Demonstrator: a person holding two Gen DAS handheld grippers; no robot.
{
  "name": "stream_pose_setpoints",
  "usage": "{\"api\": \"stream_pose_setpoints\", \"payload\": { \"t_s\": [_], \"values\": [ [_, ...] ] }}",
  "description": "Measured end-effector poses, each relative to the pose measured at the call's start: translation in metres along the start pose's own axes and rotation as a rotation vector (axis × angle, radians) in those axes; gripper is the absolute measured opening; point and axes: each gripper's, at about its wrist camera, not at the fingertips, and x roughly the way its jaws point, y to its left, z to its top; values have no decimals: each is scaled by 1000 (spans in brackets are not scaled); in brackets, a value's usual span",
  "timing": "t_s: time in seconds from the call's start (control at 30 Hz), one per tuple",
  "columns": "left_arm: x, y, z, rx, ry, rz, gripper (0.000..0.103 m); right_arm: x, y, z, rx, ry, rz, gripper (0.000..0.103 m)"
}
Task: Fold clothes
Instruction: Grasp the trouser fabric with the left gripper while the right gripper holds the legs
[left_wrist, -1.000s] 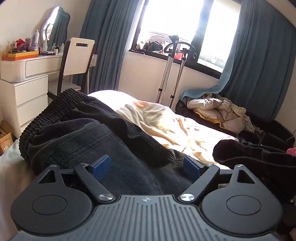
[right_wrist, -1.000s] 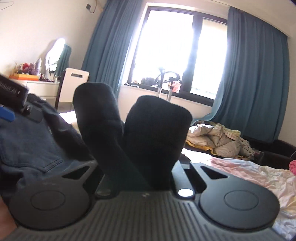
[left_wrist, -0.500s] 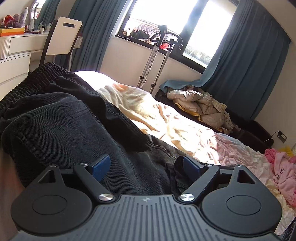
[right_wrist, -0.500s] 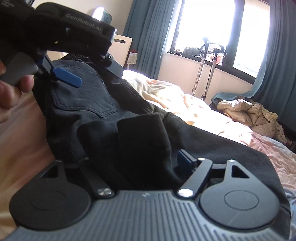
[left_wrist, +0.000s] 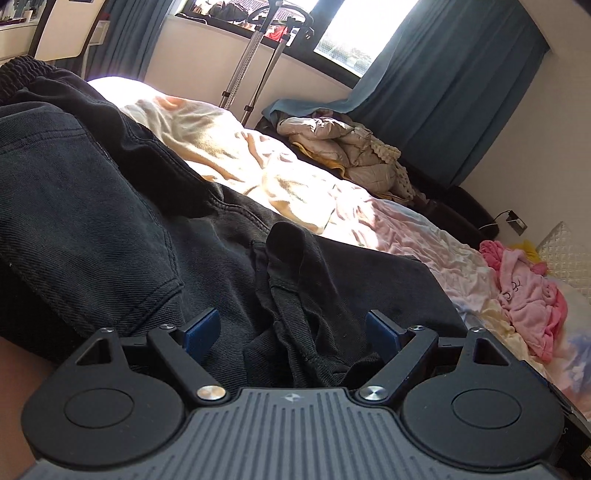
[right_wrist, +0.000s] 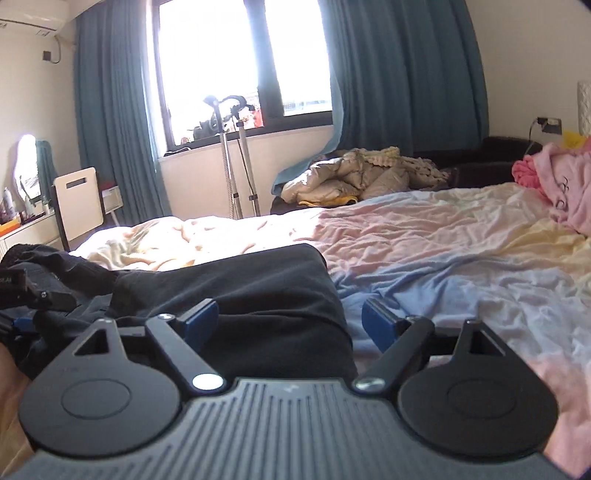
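Note:
Black jeans (left_wrist: 110, 206) lie across the bed, folded over themselves, with the elastic waistband at the far left. A bunched ridge of the denim (left_wrist: 295, 280) rises between my left gripper's blue pads. My left gripper (left_wrist: 293, 328) is open and low over that fabric. In the right wrist view the folded end of the jeans (right_wrist: 236, 291) lies flat on the sheet. My right gripper (right_wrist: 290, 319) is open over its right edge and holds nothing. The left gripper's body shows at the left edge of the right wrist view (right_wrist: 22, 291).
The bed sheet (right_wrist: 443, 251) is pastel pink, blue and yellow, and wrinkled. A pink garment (right_wrist: 561, 184) lies at the right by the headboard. A beige jacket pile (right_wrist: 354, 177) sits on a dark sofa under the window. A garment steamer stand (right_wrist: 232, 155) and a white chair (right_wrist: 77, 203) stand beyond the bed.
My right gripper has let go of the black fabric it held and now stands open over the laid-down fold. My left gripper has swung right and lower over the jeans.

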Motion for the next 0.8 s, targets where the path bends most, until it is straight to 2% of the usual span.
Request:
{"api": "stream_pose_setpoints", "payload": {
  "t_s": [0.07,0.13,0.23,0.27,0.47,0.57,0.6,0.63,0.67,0.7,0.77,0.8],
  "values": [
    [3,0,0,-7,14,-1,87,14,-17,-6,71,28,-12,85],
    [6,-1,0,-13,27,-2,87,29,-21,-20,78,95,-25,85],
    [11,-2,0,-24,48,-3,87,61,-30,-47,193,268,17,84],
    [13,-2,-1,-27,55,-4,87,62,-33,-51,228,271,28,84],
    [23,-3,-1,-47,96,-7,86,57,-30,-50,240,256,55,85],
    [39,6,9,-124,151,-20,84,58,-29,-51,253,250,68,86],
    [45,9,12,-149,168,-22,80,58,-28,-51,254,248,71,86],
    [51,13,16,-174,186,-25,71,59,-28,-51,254,245,73,86],
    [56,15,19,-194,203,-18,53,60,-28,-51,253,242,74,87],
    [61,17,22,-211,220,-9,45,60,-28,-50,258,240,76,87],
    [66,20,28,-254,245,-52,36,60,-29,-48,280,228,89,86],
    [68,21,31,-277,257,-78,35,59,-31,-46,294,220,96,86]
  ]
}}
